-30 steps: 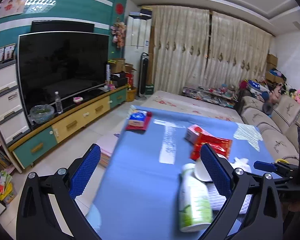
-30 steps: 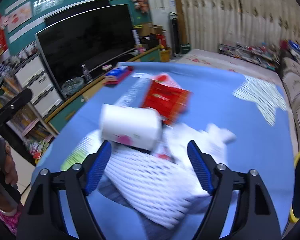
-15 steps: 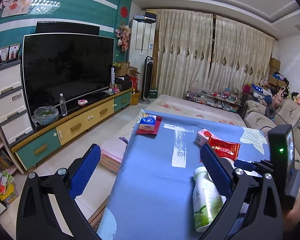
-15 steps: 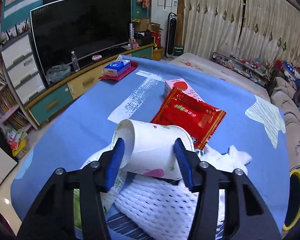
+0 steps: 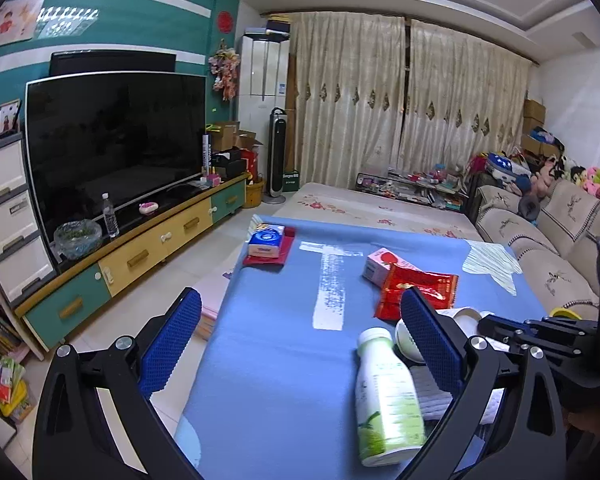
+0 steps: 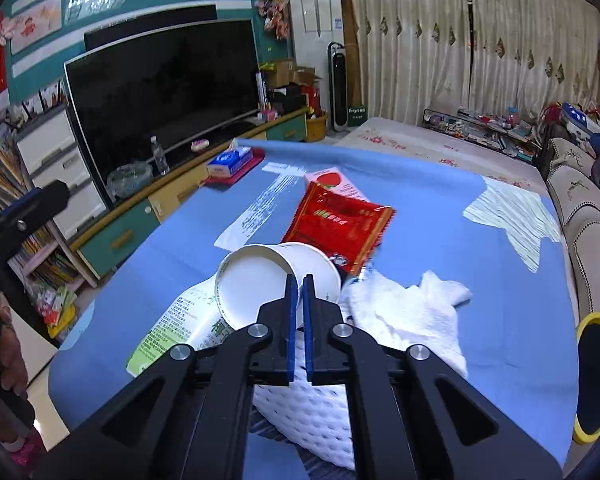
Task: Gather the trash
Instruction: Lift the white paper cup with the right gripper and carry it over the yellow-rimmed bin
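A blue table [image 5: 284, 360] holds trash. A white paper cup [image 6: 256, 280] lies on its side on a white and green bottle [image 6: 172, 332]. My right gripper [image 6: 299, 292] is shut on the cup's rim. A red wrapper [image 6: 340, 224], a pink carton [image 6: 332, 180], a crumpled white tissue [image 6: 412, 312] and white foam netting [image 6: 308, 412] lie around it. My left gripper [image 5: 300, 336] is open and empty above the table's left part, with the bottle [image 5: 384, 396] by its right finger.
A tissue box on a red tray [image 5: 266, 242] stands at the table's far left corner. A TV cabinet [image 5: 140, 256] runs along the left and a sofa [image 5: 548, 248] along the right. A yellow-rimmed black round thing [image 6: 596, 372] is at the right edge.
My right gripper has closed from wide open around the cup to shut on its rim. My left gripper drew back to the left and stayed open.
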Demonstrator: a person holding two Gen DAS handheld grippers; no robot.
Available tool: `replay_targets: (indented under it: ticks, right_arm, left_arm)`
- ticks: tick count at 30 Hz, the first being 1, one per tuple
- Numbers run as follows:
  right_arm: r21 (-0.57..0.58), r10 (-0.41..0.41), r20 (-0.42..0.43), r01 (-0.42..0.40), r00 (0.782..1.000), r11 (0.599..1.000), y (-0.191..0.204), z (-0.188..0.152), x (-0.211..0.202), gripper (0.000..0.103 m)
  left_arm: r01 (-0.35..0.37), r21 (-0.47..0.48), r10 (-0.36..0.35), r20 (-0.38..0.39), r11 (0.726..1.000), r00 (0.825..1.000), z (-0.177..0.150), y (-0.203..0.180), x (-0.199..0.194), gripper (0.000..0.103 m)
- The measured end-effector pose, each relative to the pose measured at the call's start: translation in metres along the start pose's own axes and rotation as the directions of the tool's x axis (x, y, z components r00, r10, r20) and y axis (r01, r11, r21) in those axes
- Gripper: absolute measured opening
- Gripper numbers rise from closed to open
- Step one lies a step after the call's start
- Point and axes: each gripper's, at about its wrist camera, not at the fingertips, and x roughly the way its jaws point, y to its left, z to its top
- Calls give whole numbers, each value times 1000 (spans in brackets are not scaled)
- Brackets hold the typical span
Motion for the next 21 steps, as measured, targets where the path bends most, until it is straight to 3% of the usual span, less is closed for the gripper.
replay_targets:
  ticks: [14,21]
  right_arm:
    - [79,-33,120,23,992,997,-45,0,-59,2]
    - [147,-116,133,96,984,984,-89,-11,-80,2]
  left_arm:
    - [70,79,-69,-25,994,997,2,-58,2,98]
    - [103,96,-102,-13,990,995,5,-88,-1,98]
